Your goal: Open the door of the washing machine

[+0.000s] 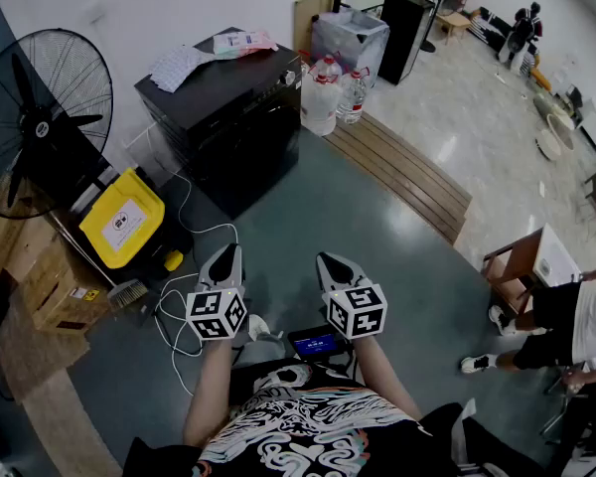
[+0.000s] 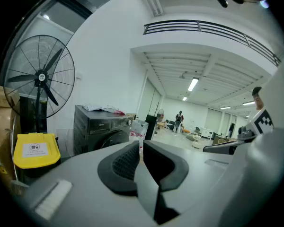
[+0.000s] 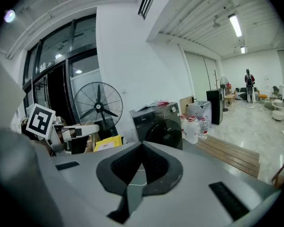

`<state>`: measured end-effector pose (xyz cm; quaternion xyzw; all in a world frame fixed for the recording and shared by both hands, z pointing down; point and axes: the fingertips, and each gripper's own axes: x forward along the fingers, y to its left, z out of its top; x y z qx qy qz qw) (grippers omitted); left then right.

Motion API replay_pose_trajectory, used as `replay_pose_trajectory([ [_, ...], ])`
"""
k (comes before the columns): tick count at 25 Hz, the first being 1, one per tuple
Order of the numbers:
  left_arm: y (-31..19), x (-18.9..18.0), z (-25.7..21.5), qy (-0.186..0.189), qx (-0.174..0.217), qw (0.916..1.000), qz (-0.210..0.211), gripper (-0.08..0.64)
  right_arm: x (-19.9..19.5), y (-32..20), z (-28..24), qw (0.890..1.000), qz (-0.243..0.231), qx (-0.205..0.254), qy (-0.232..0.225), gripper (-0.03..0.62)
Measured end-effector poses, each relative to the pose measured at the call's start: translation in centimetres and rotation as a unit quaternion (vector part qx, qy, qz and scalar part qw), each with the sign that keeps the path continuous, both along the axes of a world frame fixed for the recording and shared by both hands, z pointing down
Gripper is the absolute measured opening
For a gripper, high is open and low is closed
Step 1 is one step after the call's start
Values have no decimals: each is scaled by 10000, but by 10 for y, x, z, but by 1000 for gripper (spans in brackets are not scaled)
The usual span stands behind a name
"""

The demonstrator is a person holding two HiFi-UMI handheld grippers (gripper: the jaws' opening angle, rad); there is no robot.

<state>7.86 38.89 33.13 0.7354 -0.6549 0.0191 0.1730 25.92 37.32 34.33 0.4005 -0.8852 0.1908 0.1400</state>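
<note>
The washing machine (image 1: pixel 228 112) is seen standing against the white wall, dark and boxy, well ahead across the green floor. Its round door (image 3: pixel 164 135) is shut flush in the front panel, with the controls in a strip above it. Loose papers (image 1: pixel 214 53) are piled on its lid.

The door is judged to be rigid and fairly heavy, hinged on one side and held by a latch, so a firm pull should be needed before it swings out in an arc. The smooth dark porthole looks slippery. A hold is better taken at the rim, on the edge opposite the hinge. Which edge carries the handle recess cannot be made out from here.

Nothing has been reached yet. The left gripper (image 1: pixel 228 256) and the right gripper (image 1: pixel 328 261) are held side by side close to the body, well short of the machine, both aimed slightly downward. Each pair of jaws is closed together with nothing between the pads, so they must be opened before the rim can be caught.

Around the machine, a big standing fan (image 1: pixel 40 117) and a yellow bin (image 1: pixel 124 217) are noted to its left, water bottles (image 1: pixel 323 92) to its right and white cables (image 1: pixel 184 296) on the floor in between.
</note>
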Motion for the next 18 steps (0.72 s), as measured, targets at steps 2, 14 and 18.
replay_pose_trajectory([
  [2, -2, -4, 3, 13, -35, 10000, -18, 26, 0, -2, 3, 10000, 32, -13, 24, 2],
  [14, -47, -44, 26, -5, -169, 9997, -173, 138, -26, -49, 22, 9989, 11, -379, -266, 155],
  [18, -97, -79, 51, 37, -259, 9995, -186, 152, -52, -97, 43, 9989, 132, -451, 23, 147],
])
